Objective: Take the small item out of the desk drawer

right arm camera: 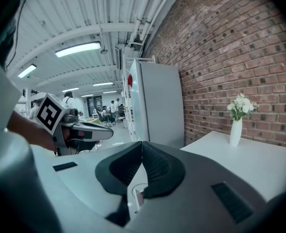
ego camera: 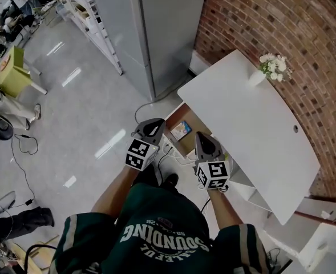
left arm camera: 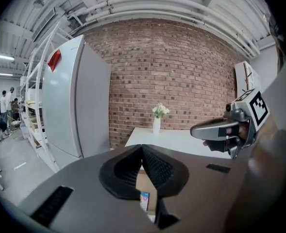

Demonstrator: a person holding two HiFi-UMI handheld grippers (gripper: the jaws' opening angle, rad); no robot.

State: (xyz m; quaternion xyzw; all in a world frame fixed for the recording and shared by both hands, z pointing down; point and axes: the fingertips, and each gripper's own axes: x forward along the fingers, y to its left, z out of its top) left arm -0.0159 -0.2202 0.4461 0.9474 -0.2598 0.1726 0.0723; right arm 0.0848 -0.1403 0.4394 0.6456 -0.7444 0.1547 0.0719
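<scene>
small item (ego camera: 181, 129): flat little packet, blue and white print with a pale edge; print too small to read.
where it lies: in the open drawer (ego camera: 170, 120), on the brown bottom, just ahead of and below the left gripper's nose, ahead and to the left of the right gripper; touching neither.
left gripper (ego camera: 152, 127): clenched, ribbed pads meeting at the tips, nothing between them; held above the drawer's near edge.
right gripper (ego camera: 202, 138): clenched too and empty, beside the left one, nose over the near edge of the white desk (ego camera: 247, 130).
beyond both grippers: white vase of flowers (ego camera: 272, 67) at the far end of the desk, against the brick wall.
hidden, left gripper view: only a blue-edged sliver of the packet (left arm camera: 144, 200) shows through the gap under the closed jaws; gripper body covers the rest of the drawer.
hidden, right gripper view: a pale shape under the jaws, cannot tell what it is.
hidden, head view: both grippers cover the drawer's near part; drawer front not made out.
</scene>
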